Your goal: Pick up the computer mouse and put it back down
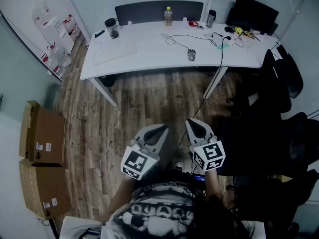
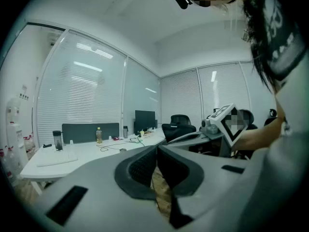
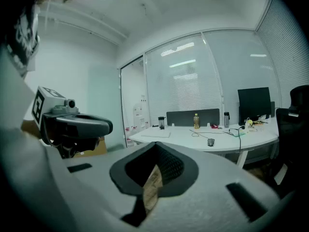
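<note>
Bearing computer mouse (image 1: 191, 55): white desk (image 1: 149, 51)

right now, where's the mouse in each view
Head view: the mouse is at upper centre, on the white desk.
Left gripper view: the mouse is small, left of centre, on the desk.
Right gripper view: the mouse is right of centre, near the desk's front edge.
Shared landmark: the bottle at the desk's back edge.

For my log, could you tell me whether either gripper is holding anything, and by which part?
Nothing is held: left gripper and right gripper are shut and empty; the grey computer mouse lies on the white desk.
</note>
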A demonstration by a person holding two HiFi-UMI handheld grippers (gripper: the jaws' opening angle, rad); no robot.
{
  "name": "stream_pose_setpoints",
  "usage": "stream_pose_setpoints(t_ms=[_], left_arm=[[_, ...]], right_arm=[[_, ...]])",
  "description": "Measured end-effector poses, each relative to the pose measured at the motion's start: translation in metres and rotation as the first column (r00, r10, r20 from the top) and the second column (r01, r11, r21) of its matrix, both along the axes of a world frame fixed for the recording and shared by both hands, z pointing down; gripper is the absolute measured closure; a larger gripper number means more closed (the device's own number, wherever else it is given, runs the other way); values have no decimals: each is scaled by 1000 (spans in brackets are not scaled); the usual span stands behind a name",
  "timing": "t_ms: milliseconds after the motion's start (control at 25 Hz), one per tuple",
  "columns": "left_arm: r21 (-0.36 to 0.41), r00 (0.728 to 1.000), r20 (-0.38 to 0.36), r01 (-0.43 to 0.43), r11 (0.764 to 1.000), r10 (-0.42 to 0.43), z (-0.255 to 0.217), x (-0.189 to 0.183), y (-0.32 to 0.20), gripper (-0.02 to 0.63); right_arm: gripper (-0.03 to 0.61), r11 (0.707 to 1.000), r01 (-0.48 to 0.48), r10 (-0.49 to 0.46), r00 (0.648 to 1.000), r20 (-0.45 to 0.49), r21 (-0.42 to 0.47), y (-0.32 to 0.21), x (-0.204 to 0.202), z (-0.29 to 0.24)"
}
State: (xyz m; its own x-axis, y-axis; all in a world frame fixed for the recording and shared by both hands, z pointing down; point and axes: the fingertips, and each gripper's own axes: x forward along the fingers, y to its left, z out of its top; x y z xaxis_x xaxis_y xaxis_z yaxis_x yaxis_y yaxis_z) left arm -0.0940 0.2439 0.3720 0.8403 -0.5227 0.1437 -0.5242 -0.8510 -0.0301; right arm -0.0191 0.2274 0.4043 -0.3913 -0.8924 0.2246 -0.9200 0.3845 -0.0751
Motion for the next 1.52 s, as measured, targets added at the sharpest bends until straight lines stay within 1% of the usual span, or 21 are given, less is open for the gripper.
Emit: stream_pose_setpoints(t_ms=[160,360,480,640,800,960,1200,1320,1400,1520], left_arm=[[-3,1000,9,5,1000,-5,-1,18,-7,606],[4,1000,14,18,1000,-18,4,39,-15,606],[-2,1000,21,17,1000,-17,2,57,-14,606],[8,1000,20,21,1000,-22,3,82,-14,606],[11,999,18,44,999,-45,4,101,-15,606],[12,997,37,60,998,-61,12,112,-11,606],[2,995,61,82,997,-82,19,117,-19,606],[-13,994,74,77,997,-76,16,123,-26,606],[-4,994,83,69,998,-68,21,127,-34,606],[-18,995,93,49,999,-47,28,133,-49,606]], right_arm=[[586,1000,0,0,1000,25,2,-8,19,2],[586,1000,19,-19,1000,21,-7,-14,39,8],[585,999,31,-31,999,18,-9,-15,54,9],[584,999,44,-43,999,17,-2,-16,76,10],[585,998,68,-68,997,21,0,-15,93,13],[585,996,86,-86,995,40,0,-15,104,19],[584,994,110,-109,992,58,-12,-23,109,28],[584,995,102,-101,992,70,-19,-31,116,30],[584,996,89,-87,993,79,-26,-37,123,33],[585,997,63,-60,994,88,-36,-53,132,37]])
